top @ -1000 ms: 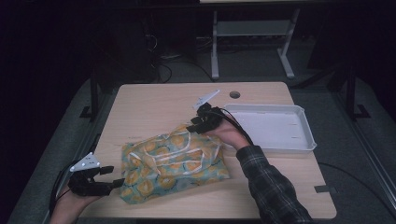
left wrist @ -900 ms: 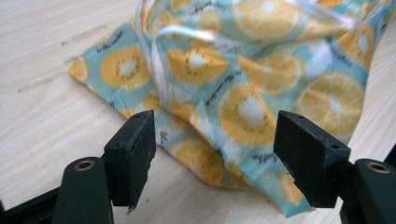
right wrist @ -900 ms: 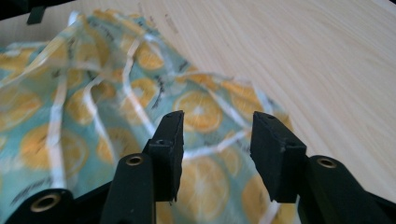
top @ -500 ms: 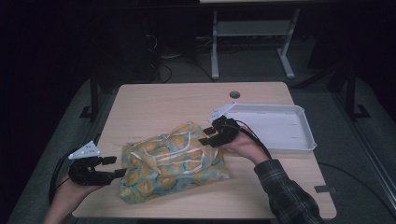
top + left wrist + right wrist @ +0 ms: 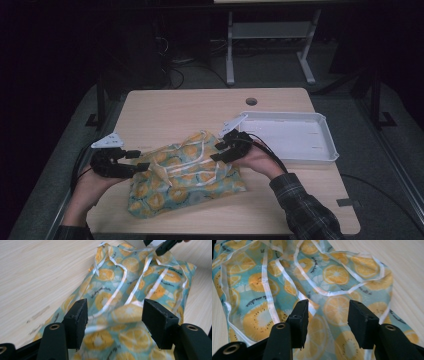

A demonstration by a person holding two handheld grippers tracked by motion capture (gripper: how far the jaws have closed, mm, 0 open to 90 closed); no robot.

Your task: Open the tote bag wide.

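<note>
A: Where does the cloth bag (image 5: 185,175) lie?

B: It lies crumpled on the wooden table (image 5: 180,107), on the half nearer the person, with the white tray (image 5: 327,145) just beside it on the far right. The bag is teal with orange slices and white strap handles, and it also shows up close in the left gripper view (image 5: 130,290) and in the right gripper view (image 5: 287,277).

A: How is the left gripper (image 5: 139,161) held?

B: The left hand (image 5: 90,182) comes in from the bag's left side, forearm low over the table edge, and the gripper points level toward the bag's left edge. The left gripper (image 5: 114,315) stands parted, though the jaws have just been closing. The fabric lies behind and below them, and the pads do not press on it.

A: And the right one?

B: The right hand (image 5: 262,160), in a plaid sleeve (image 5: 305,210), reaches over the bag's right edge, between bag and tray, tilted down at the cloth. The right gripper (image 5: 220,151) has its tips at the bag's upper right part. Seen from its own camera, the right gripper (image 5: 327,315) is released, with cloth under the gap but nothing clamped.

A: The room beyond the bag?

B: It is dark, with a grey floor (image 5: 280,75), a white metal stand (image 5: 270,45) beyond the table and a round hole (image 5: 251,101) in the tabletop past the bag.
</note>
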